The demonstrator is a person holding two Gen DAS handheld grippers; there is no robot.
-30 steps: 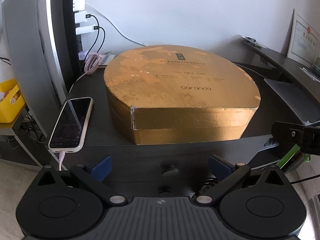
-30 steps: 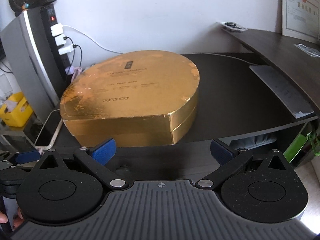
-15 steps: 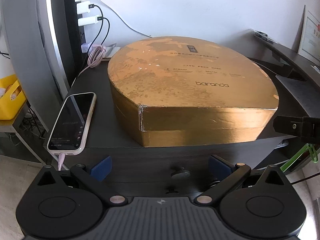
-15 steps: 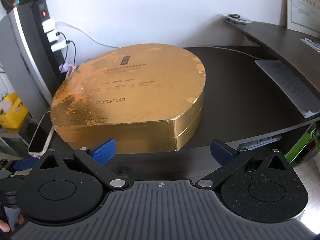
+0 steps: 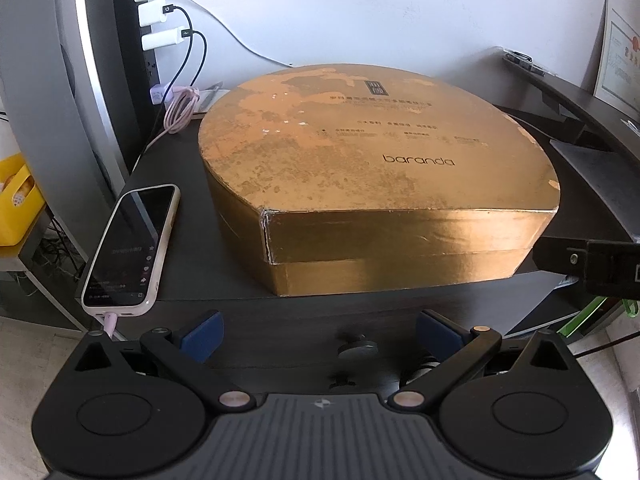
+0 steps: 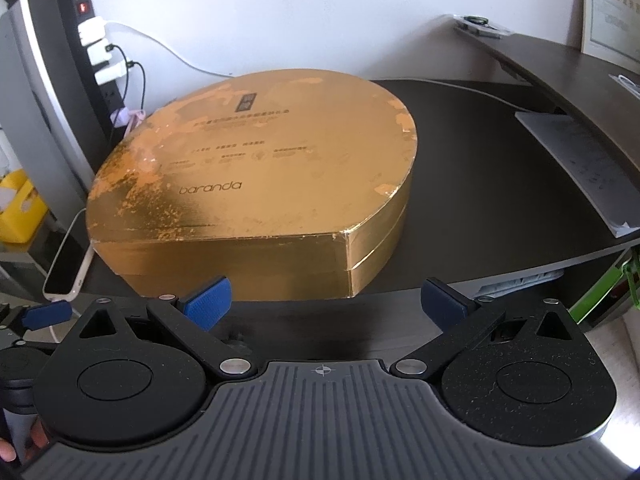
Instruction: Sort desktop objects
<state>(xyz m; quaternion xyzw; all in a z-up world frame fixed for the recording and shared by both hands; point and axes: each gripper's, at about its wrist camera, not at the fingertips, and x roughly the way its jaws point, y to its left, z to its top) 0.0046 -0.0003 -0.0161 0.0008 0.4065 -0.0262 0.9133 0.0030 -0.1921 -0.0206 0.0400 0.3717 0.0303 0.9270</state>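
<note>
A large gold lidded box (image 5: pixel 372 184) (image 6: pixel 256 192) marked "baranda" lies flat on the dark desk (image 6: pixel 480 168), its straight side facing me. A phone (image 5: pixel 132 244) (image 6: pixel 66 268) on a pink cable lies left of the box at the desk's front edge. My left gripper (image 5: pixel 318 334) hangs open just in front of the desk edge, facing the box's front wall, nothing between its blue pads. My right gripper (image 6: pixel 324 306) is open too, in front of the box's right front corner. The right gripper's black body (image 5: pixel 592 258) shows at the right edge of the left wrist view.
A power strip with white chargers (image 5: pixel 158 12) stands on the left against a grey panel. A coiled pink cable (image 5: pixel 182 110) lies behind the phone. A grey paper stack (image 6: pixel 576 164) sits at the desk's right. A yellow bin (image 5: pixel 14 200) is lower left. A raised shelf (image 6: pixel 540 52) runs right.
Both grippers have moved closer to the gold box and a little higher, so the box fills more of each view. Both stay open and empty.
</note>
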